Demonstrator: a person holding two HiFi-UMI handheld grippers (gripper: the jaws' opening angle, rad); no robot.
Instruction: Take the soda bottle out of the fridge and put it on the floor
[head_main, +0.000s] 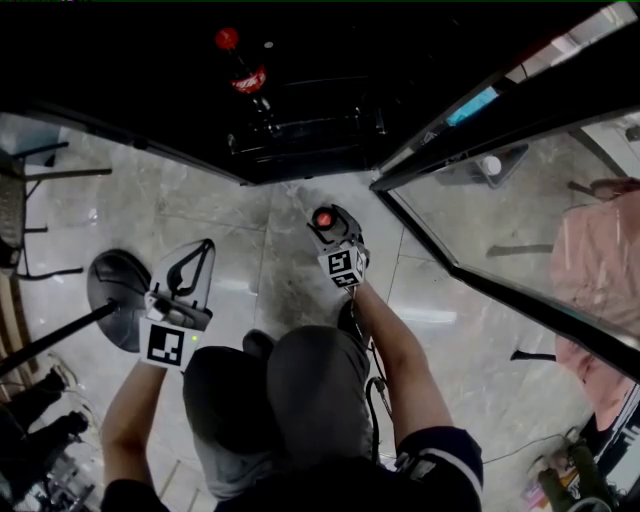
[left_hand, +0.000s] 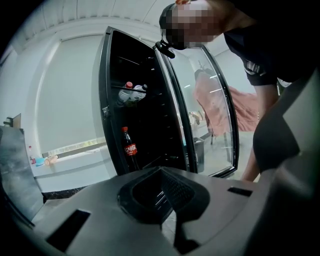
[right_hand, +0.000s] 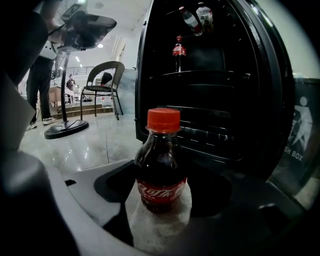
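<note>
A small cola bottle (right_hand: 161, 165) with a red cap (head_main: 323, 218) stands upright on the stone floor, just in front of the open black fridge (head_main: 300, 100). My right gripper (head_main: 330, 232) reaches around it; its jaws stand wide on either side of the bottle, with floor showing beside the bottle's base, so they do not press on it. My left gripper (head_main: 205, 245) hovers over the floor to the left, its tips together and holding nothing. A second cola bottle (head_main: 243, 62) stands on a fridge shelf.
The fridge's glass door (head_main: 500, 200) swings open to the right, with pink cloth (head_main: 600, 270) behind it. Two more bottles (right_hand: 197, 17) lie on an upper shelf. A round stand base (head_main: 118, 295) sits on the floor at the left, and a chair (right_hand: 105, 85) stands beyond it.
</note>
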